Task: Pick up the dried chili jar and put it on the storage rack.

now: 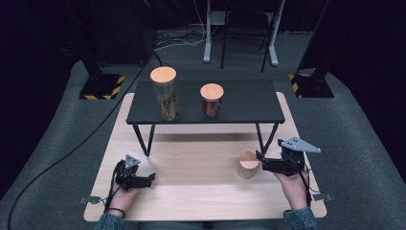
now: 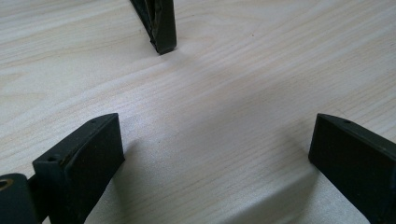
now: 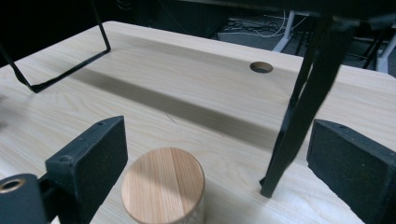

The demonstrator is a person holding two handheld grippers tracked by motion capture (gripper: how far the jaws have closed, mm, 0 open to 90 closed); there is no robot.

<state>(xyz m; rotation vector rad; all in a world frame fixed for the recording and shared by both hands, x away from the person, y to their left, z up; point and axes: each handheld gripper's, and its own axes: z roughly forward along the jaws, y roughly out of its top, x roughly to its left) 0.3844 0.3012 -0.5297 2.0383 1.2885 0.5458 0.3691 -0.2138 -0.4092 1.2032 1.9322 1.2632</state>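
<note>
right gripper lines up on the small jar

the small wooden-lidded jar stands upright on the light wooden table, long axis vertical, lid up, just beside the right gripper, whose wide, empty jaws seem set to straddle it. the left gripper rests apart, jaws wide and empty.

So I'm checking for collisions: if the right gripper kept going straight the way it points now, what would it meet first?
Probably the small wooden-lidded jar, which sits just ahead of the right gripper, between its open jaws and nearer one of them. It is not gripped yet.
</note>
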